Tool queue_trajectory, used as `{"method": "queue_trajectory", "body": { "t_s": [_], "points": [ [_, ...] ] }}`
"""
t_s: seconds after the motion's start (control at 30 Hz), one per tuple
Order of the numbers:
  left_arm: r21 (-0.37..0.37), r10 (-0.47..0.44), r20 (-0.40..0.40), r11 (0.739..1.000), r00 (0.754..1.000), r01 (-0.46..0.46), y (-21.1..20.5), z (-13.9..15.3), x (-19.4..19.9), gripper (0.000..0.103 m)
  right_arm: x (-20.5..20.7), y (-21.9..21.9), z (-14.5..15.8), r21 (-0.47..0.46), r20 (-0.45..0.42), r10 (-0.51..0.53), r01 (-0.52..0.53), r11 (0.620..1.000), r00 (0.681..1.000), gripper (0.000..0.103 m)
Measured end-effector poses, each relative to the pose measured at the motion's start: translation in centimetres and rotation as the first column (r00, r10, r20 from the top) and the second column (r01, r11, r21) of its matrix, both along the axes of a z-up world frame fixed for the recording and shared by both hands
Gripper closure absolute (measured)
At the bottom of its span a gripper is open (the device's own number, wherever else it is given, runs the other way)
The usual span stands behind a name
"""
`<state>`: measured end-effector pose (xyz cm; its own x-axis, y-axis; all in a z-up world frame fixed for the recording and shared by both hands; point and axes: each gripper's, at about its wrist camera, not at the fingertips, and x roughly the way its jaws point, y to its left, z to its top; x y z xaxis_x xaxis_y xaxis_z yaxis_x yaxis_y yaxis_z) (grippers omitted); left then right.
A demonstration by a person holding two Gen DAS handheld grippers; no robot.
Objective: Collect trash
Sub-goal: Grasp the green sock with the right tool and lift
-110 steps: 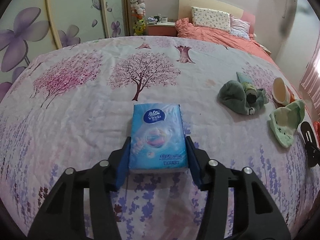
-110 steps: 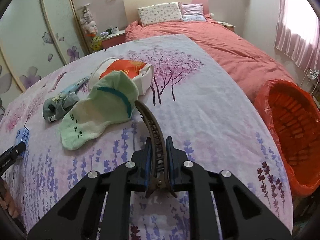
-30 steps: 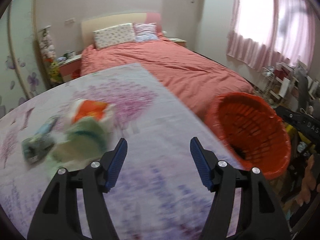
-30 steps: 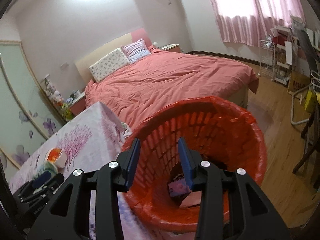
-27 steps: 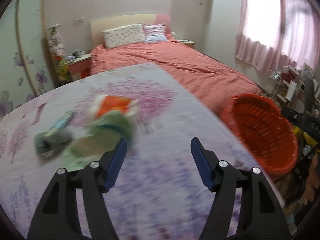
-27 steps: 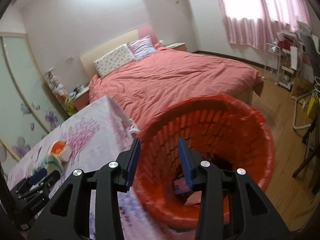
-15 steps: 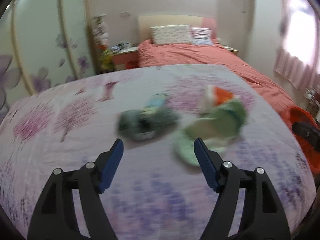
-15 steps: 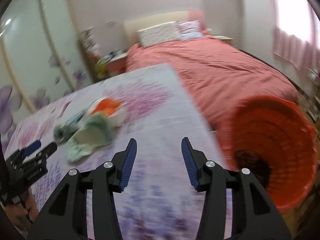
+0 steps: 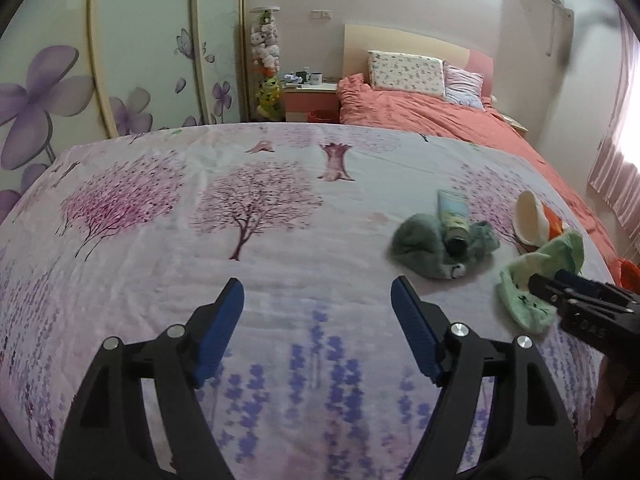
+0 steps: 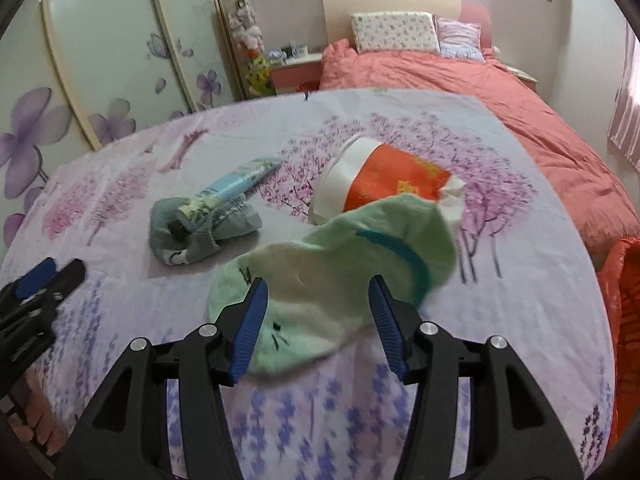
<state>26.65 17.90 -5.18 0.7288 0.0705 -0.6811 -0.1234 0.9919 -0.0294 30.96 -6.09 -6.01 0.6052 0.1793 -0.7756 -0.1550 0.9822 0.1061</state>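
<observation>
A light green sock (image 10: 340, 256) lies on the floral cloth; my right gripper (image 10: 316, 312) is open and empty, its fingers either side of the sock's near end. Behind it lie an orange and white paper cup (image 10: 380, 184) on its side and a grey-green sock (image 10: 192, 236) with a blue tube (image 10: 228, 188) on it. My left gripper (image 9: 318, 308) is open and empty over bare cloth; the grey sock (image 9: 424, 248), tube (image 9: 454, 216), cup (image 9: 530, 220) and green sock (image 9: 536, 276) lie to its right. The right gripper's fingers (image 9: 568, 286) show at the right edge.
The orange trash basket (image 10: 624, 300) stands low past the cloth's right edge. A pink bed (image 10: 460, 80) with pillows is behind. Flowered wardrobe doors (image 9: 120, 60) fill the left. The floral cloth (image 9: 200, 220) is bare on the left half.
Both grippers swung from the orange basket back over the cloth. The tissue pack and hair clip held earlier are gone from the jaws. The right gripper now straddles the green sock.
</observation>
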Motion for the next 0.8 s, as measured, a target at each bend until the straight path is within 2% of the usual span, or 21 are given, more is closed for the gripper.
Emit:
{"method": "queue_trajectory", "body": {
  "t_s": [0.07, 0.13, 0.33, 0.4, 0.63, 0.8],
  "points": [
    [-0.006, 0.002, -0.001, 1.000, 1.000, -0.002, 0.3, -0.1, 0.1, 0.028, -0.1, 0.9, -0.2, -0.053, 0.009, 0.007, -0.006, 0.999, 1.000, 0.045],
    [-0.008, 0.003, -0.002, 1.000, 1.000, -0.003, 0.4, -0.3, 0.1, 0.028, -0.2, 1.2, -0.2, -0.059, 0.012, 0.017, -0.017, 0.998, 1.000, 0.050],
    [-0.035, 0.003, -0.019, 0.999, 1.000, -0.004, 0.7, -0.6, 0.5, 0.028, -0.4, 0.4, -0.2, -0.015, 0.012, 0.006, -0.006, 1.000, 1.000, 0.092],
    [-0.038, 0.001, -0.023, 0.999, 1.000, -0.002, 0.5, -0.6, 0.6, 0.028, -0.2, 0.6, -0.3, -0.010, 0.011, 0.010, -0.010, 1.000, 1.000, 0.097],
    [-0.059, -0.032, -0.042, 0.998, 0.999, 0.029, -0.7, -1.0, 1.0, 0.028, -1.6, -0.1, -0.3, -0.039, 0.022, 0.018, -0.017, 0.999, 1.000, 0.100],
    [-0.066, -0.057, -0.040, 0.996, 0.998, 0.054, -2.0, -0.9, 1.1, 0.028, -2.5, -2.8, 0.1, -0.025, 0.048, -0.060, 0.061, 0.998, 0.997, 0.100]
  ]
}}
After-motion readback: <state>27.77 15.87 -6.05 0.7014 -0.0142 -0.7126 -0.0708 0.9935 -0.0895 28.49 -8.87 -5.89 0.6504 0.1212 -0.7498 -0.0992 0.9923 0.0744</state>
